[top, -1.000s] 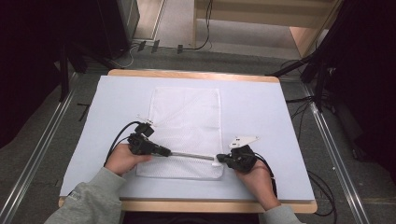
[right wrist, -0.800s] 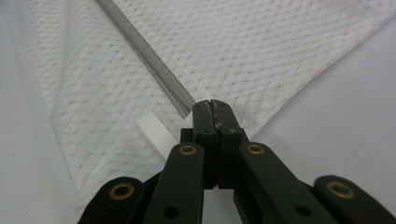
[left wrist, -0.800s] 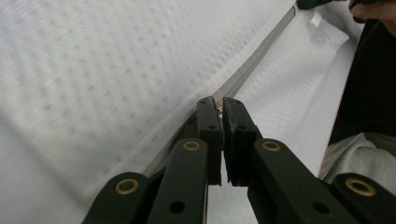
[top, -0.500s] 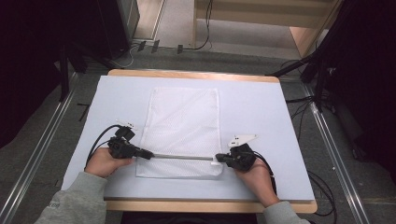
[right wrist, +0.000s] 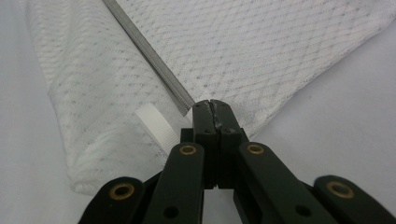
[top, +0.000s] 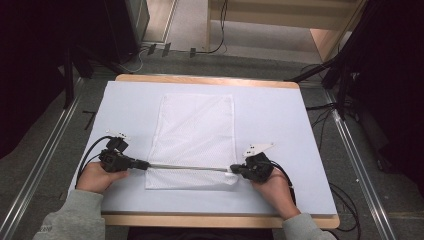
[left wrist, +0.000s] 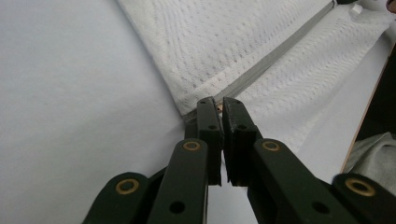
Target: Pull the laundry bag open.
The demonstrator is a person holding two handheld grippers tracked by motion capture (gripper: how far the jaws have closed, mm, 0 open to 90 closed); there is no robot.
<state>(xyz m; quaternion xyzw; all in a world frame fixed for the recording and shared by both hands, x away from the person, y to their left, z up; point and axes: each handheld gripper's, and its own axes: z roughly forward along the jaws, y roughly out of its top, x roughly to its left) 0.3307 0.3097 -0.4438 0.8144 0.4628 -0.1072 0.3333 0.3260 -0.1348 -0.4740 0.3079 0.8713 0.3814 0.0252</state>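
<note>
my left claw [top: 142, 165] was clamped on the zipper pull at the left end of the grey zipper [top: 190, 168], its tips nearly together; in the left gripper view [left wrist: 218, 103] only a sliver of something pinkish showed between them, too small to make out. the white mesh bag [top: 197, 135] lay flat on the pale table cover [top: 280, 120], stretching away from both claws, with its near strip on my side of the zipper. my right claw [top: 235, 170] was pinched tight on the bag's right end of the zipper; in the right gripper view [right wrist: 214, 106] the tips met with no gap, and the fabric they held was hidden between them. just left of those tips lay a small white ribbed tab [right wrist: 156, 127], partly covered by the jaw. the zipper ran straight between the two claws. whether it stood open or closed i could not tell. my sleeves [top: 70, 220] were cut off at the bottom edge.
</note>
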